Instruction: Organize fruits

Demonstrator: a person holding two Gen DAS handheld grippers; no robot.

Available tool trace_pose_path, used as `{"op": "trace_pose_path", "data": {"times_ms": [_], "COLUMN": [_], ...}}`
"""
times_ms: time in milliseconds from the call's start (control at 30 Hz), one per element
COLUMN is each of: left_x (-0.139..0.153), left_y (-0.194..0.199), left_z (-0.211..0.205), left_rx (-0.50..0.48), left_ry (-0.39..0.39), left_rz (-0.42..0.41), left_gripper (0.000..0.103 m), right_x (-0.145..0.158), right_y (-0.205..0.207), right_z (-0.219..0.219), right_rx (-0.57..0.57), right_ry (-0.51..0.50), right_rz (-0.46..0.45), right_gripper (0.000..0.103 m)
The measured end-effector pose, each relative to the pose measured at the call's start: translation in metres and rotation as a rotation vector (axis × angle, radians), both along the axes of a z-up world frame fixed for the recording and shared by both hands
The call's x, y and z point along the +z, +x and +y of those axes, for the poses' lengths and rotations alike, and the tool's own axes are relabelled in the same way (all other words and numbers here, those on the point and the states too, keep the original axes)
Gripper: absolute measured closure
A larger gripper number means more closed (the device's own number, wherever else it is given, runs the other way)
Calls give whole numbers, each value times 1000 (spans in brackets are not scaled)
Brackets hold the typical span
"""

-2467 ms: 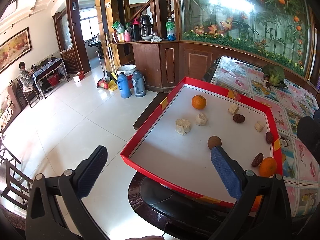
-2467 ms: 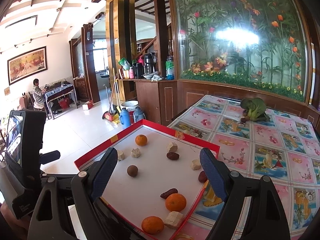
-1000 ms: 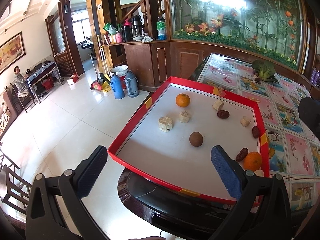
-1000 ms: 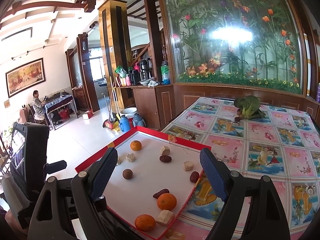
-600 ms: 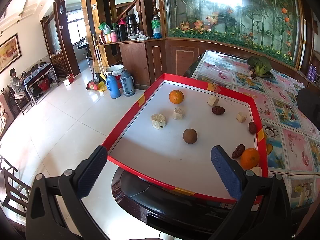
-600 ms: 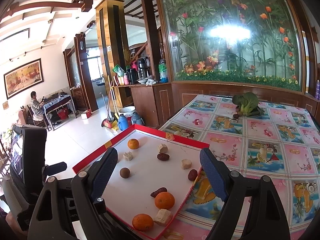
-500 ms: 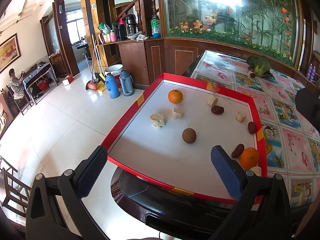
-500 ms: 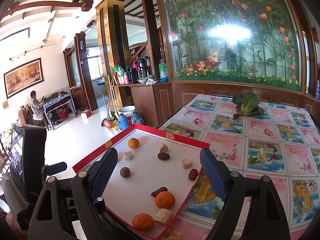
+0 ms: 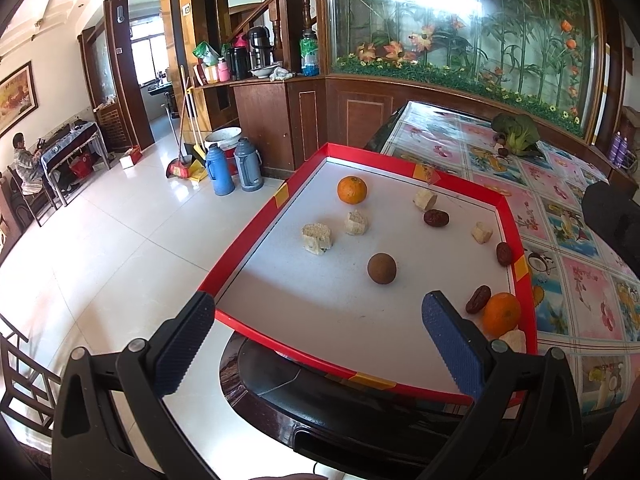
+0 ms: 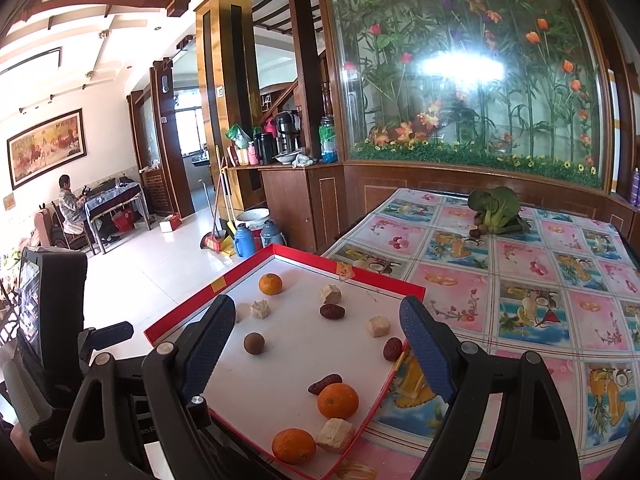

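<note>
- Resting on a table with a floral patterned cloth, the red-rimmed tray overhangs the table's edge above a glossy tiled floor.
- Scattered on its white base: oranges, one at the far end, dark dates, pale cubes and a brown round fruit.
- Left gripper and right gripper both hover spread wide, holding nothing.
- Broccoli lies well beyond the tray, before a flower-painted glass wall.
- Two thermos flasks stand on the floor.
</note>
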State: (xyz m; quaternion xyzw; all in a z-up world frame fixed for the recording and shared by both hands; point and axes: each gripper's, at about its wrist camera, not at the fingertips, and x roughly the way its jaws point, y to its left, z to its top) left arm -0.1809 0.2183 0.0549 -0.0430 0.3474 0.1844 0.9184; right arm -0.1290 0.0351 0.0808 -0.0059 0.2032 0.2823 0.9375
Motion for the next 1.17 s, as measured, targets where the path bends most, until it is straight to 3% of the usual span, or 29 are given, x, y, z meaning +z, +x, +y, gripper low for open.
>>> {"op": "trace_pose_path", "data": {"times_ms": [733, 1167], "left_x": [-1, 10], "left_y": [-4, 2], "left_z": [17, 18], "left_rx": [-7, 1], "left_ry": [-18, -3], "left_rz": [-39, -45], "left_gripper": [0, 0], "right_x": [8, 12], "right_y": [6, 15], "right_z": [15, 8], "right_rx": [4, 20], "right_ry": [-30, 5], "right_rz": [-31, -20], "right_gripper": [19, 19]}}
